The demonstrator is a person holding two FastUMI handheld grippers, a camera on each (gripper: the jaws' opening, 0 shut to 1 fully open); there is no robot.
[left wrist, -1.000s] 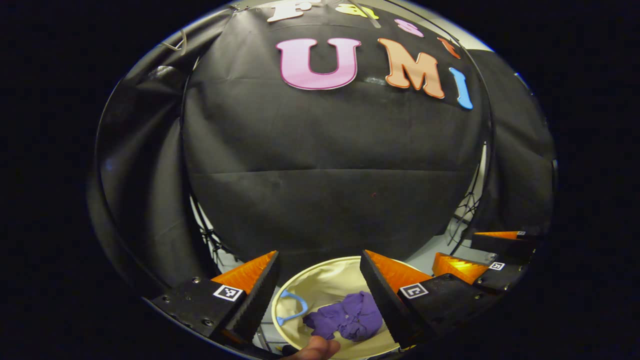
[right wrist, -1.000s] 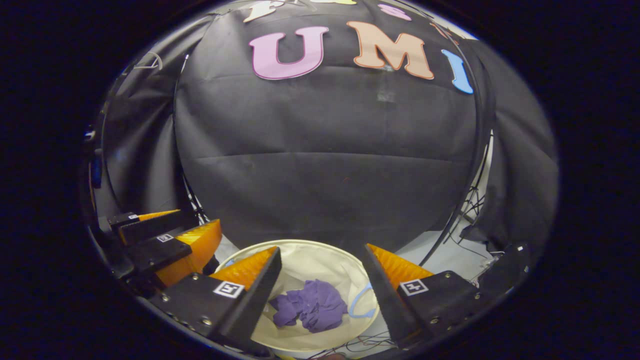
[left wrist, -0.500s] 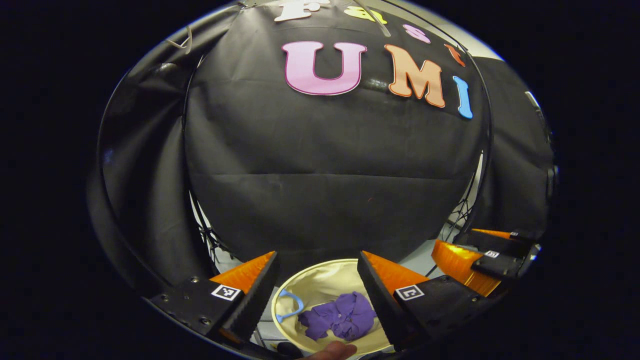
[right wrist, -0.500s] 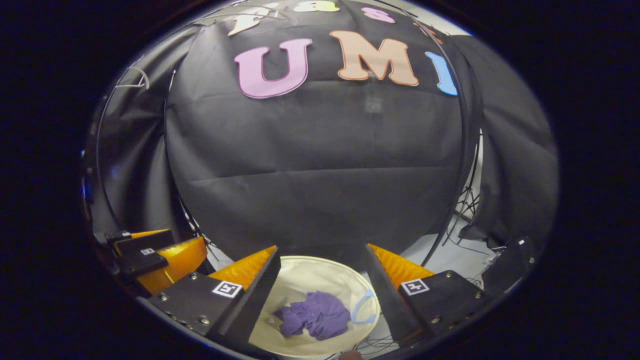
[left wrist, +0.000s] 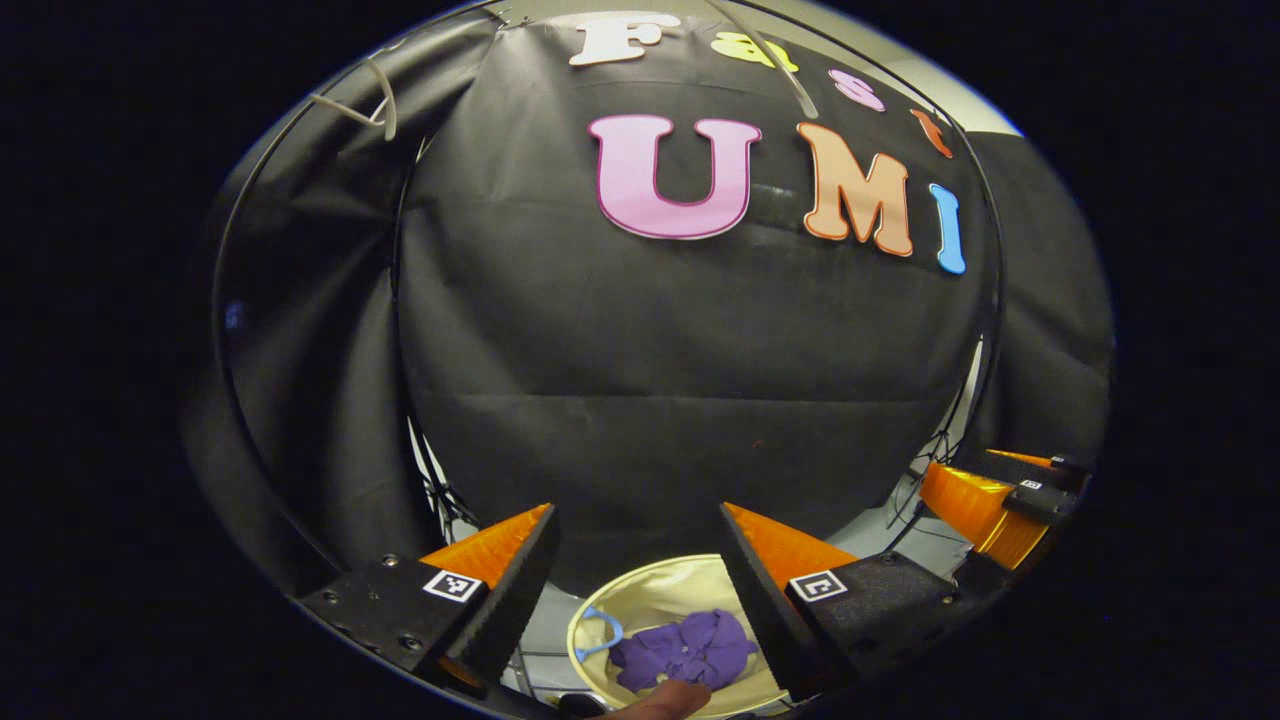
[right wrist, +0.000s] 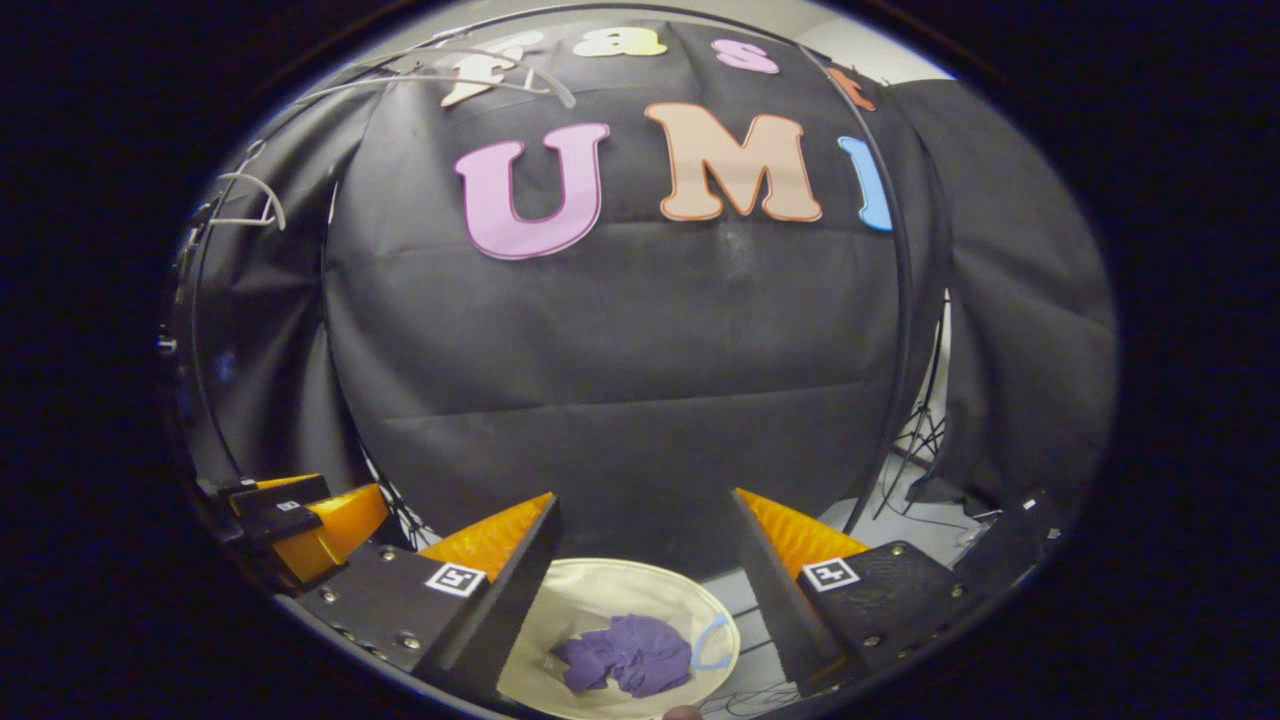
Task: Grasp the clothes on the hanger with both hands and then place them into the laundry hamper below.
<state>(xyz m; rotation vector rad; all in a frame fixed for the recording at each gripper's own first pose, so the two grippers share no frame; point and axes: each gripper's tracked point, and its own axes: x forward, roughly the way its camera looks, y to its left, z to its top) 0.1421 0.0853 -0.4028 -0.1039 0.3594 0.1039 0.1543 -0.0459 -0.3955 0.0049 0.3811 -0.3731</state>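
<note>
Black cloth wall (right wrist: 620, 350) behind hamper (right wrist: 600, 600) (purple clothes (right wrist: 625, 655) inside).

Left gripper (left wrist: 635, 560), wedge fingers, black screwed mounts, square tags

Clothes (left wrist: 685, 650) bunched inside hamper (left wrist: 655, 592) on floor, below and between left gripper (left wrist: 637, 560) jaws. Right gripper (right wrist: 645, 555) above hamper too, beside the left. Booth wall (right wrist: 640, 350) behind hamper. Hanger (right wrist: 250, 195) up high, left of wall.
</note>
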